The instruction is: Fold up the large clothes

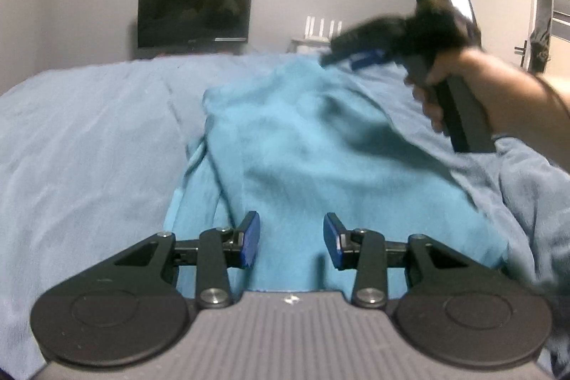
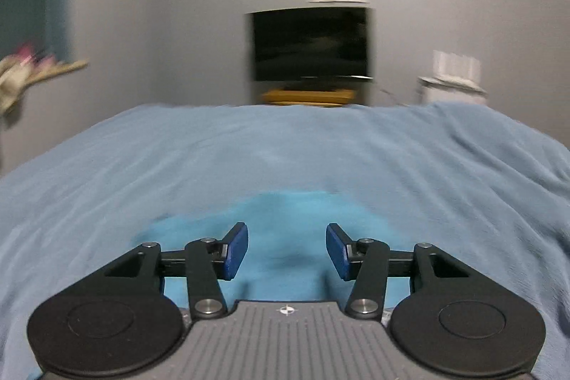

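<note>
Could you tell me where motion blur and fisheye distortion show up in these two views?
Left wrist view: the right tool and the hand holding it are smeared, while the left tool is sharp; the bed edge bows. Right wrist view: the TV and the teal garment are streaked sideways, the right tool stays crisp, and the corners darken.

Bed cover (image 2: 285, 148) lies open left of the turquoise garment (image 1: 302, 148). Right gripper (image 1: 356, 57) hangs over the garment's far right edge; monitor (image 2: 310, 43) stands beyond the bed.
</note>
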The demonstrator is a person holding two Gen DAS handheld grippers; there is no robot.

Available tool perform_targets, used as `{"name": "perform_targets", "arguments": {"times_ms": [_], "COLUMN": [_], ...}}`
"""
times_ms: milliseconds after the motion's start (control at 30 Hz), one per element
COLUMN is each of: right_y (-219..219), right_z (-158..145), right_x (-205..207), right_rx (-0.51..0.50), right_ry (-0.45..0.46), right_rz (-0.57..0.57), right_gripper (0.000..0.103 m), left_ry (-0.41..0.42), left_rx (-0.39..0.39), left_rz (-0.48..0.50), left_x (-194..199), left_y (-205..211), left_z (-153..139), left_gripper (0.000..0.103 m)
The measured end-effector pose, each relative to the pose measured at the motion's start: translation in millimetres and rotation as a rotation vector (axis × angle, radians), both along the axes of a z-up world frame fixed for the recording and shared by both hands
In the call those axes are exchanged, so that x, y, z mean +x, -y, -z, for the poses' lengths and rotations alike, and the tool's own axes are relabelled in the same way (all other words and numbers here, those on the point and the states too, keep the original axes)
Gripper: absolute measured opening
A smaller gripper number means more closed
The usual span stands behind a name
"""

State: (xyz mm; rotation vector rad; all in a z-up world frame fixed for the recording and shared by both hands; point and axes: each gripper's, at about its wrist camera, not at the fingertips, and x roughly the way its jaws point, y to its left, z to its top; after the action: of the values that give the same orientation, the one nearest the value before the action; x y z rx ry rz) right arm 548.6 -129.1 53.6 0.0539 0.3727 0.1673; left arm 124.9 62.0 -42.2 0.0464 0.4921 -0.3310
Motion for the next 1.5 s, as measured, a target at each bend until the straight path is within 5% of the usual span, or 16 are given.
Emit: {"name": "perform_targets", "arguments": {"times_ms": [100,233,367,567,700,867,1167,1300,1500], "right_y": [20.8,10.3,-7.2,13.5,27.4,49.7,32.5,8.2,-17.5], "right_z": [8.7,20.3,45.8,55.6,37.1,24.8,60.7,79.3,106.9], "right_x": [27.6,57.2,98.7,118.4,63.5,-79.0,-274.7,-284.9,-260.4], "right_rx": [0.017,-0.081,-0.167,-0.004,0.086,0.029,-0.128,-0.28,-0.408], "right_ry": [-0.029,-0.052,-0.196,-0.25,-0.132,-0.043,-0.131,-0.1,-0.153], "right_rz": [0.021,-0.024,-0.017,0.022,0.04,0.049,-0.054,-0.079,-0.021], "right_gripper": [0.047,0.048,0.048,0.048,0.059,0.083,0.092,0.091,0.084], "left_ry": [0.016,-0.032,-0.104,-0.142,-0.118,-0.12,-0.052,-0.048,-0.11], "left_rx": [0.023,0.074,0.063,0.018,0.031,0.081,0.125,0.203,0.103], "left_rz": [0.008,0.033,0.017,0.016,0.013,0.021,0.018,0.01,-0.035], "left_x": [28.6,66.8,87.3,82.5,75.3,44.8,-18.9,-24.7,-20.2], "left_y": [13.9,31.3,30.7,22.4,20.1,10.9,6.5,18.9,1.8], "left_z": [-5.7,-3.3,10.7,10.3,15.4,14.6,9.7,22.4,27.1], "left_gripper": [0.037,0.037,0.037,0.037,0.037,0.038,0.039,0.039,0.039]}}
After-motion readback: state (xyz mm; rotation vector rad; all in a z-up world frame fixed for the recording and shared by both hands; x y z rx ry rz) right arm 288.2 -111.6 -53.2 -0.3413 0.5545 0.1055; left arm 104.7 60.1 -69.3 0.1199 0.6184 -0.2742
